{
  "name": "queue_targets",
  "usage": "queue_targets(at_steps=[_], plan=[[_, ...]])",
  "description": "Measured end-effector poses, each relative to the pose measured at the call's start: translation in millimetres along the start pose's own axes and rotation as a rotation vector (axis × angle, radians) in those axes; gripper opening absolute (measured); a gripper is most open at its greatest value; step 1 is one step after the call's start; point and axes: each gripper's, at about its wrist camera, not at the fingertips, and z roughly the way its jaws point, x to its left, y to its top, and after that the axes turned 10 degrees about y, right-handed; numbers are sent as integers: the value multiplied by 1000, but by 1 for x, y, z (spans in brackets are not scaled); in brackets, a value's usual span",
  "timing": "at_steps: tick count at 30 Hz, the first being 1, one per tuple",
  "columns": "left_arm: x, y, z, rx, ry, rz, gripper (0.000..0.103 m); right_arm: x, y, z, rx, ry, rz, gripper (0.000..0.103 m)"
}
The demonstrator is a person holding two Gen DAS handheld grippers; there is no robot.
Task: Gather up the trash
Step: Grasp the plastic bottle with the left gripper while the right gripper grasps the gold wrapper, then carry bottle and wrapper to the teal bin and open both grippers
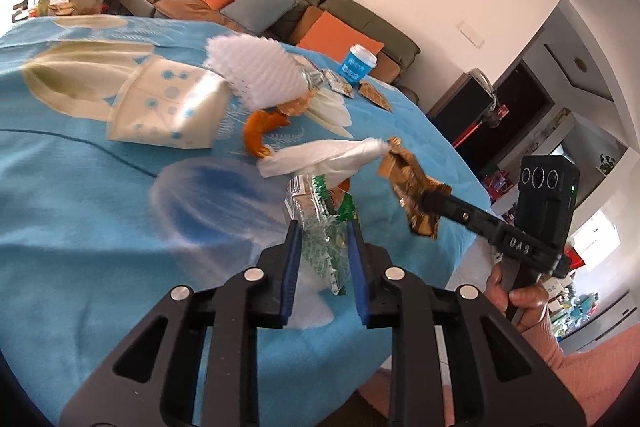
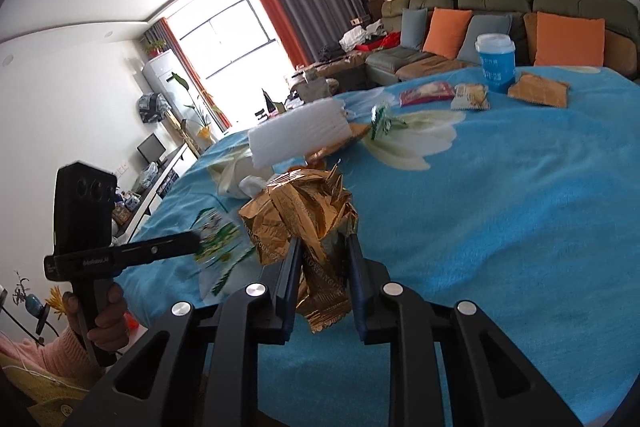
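Left gripper [image 1: 322, 227]: clamped on clear green-printed wrapper [image 1: 320, 223], print blurred. Right gripper [image 2: 324, 247]: clamped on crumpled gold wrapper [image 2: 304, 219], lettering partly legible.

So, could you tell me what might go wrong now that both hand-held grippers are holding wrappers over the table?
The left hand-held gripper pinches only part of the clear green-printed wrapper; the thin film could slip out. The gold wrapper in the right hand-held gripper bulges loosely above the pads and may snag. The white tissue lies close beneath and might get dragged.

Blue blanket [image 2: 520, 207] w/ foam sheet [image 2: 296, 139], cup [image 2: 496, 67], wrappers [image 2: 538, 89]
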Motion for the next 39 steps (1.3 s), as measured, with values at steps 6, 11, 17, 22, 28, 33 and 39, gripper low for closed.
queue_targets(at_steps=[6,11,17,22,28,33,39], plan=[[25,-11,-42,-56,46,-32,23,18,9,-1,-28,21,-46,21],[46,-21,-77,-109,93,-65,23,39,17,8,-30,72,-86,21],[69,-32,-116,-168,160,-106,23,76,21,44,14,166,-155,21],[89,-40,-147,-218,229,-149,23,104,21,86,73,240,-190,21],[118,-51,-187,-268,311,-210,23,140,20,135,156,325,-225,21],[138,-64,-215,-303,378,-257,23,167,21,162,204,367,-258,21],[163,-79,-250,-345,446,-317,23,204,25,192,248,409,-316,21]])
